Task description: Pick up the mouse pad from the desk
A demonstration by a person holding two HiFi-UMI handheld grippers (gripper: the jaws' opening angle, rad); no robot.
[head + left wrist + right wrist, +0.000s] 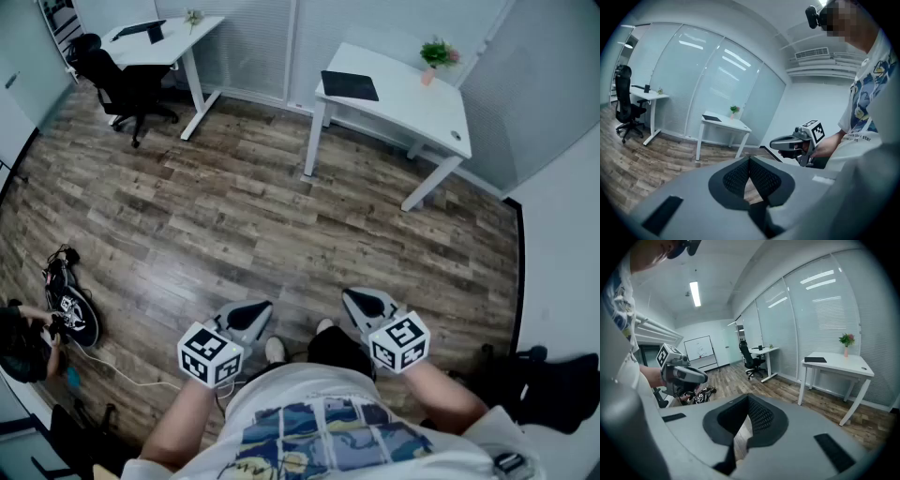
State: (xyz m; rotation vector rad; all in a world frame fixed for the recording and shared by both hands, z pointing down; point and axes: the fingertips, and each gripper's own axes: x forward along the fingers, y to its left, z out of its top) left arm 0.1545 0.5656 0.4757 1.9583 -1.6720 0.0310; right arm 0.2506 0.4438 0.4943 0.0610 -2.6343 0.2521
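One pad (350,85), far and tiny, on the nearer table (412,111) of two. On left gripper (253,311) and right gripper (362,302), fingers clenched, empty.

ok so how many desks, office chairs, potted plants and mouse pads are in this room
desks: 2
office chair: 1
potted plants: 2
mouse pad: 1
total: 6

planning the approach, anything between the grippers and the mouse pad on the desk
Nothing visible. Only bare wood floor separates the left gripper and right gripper from the white desk; the mouse pad lies apart from the plant.
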